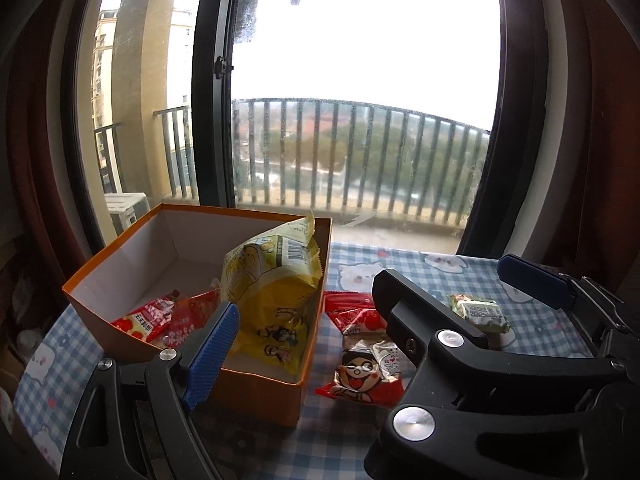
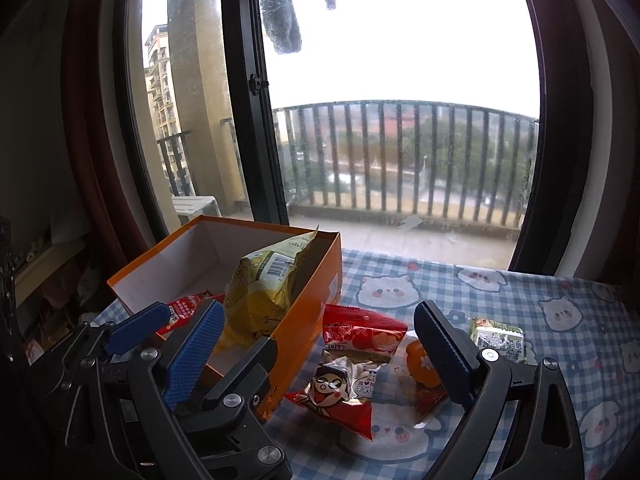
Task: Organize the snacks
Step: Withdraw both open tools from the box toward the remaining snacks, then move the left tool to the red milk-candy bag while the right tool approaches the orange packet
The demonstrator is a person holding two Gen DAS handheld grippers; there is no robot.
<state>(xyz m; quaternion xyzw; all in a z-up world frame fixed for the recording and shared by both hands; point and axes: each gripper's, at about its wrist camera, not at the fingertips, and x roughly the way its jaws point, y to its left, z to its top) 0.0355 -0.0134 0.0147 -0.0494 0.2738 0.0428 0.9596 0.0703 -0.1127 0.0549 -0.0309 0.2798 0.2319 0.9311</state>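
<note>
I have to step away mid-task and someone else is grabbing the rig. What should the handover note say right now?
Left tool: open, empty, at the box's near right corner.
Right tool: open, empty, fingers straddling the loose packets.
Done: the orange box holds the yellow bag and small red packets.
Left on the checked tablecloth: red cartoon-face packet, another red packet behind it, an orange-and-red packet and a green packet.
</note>
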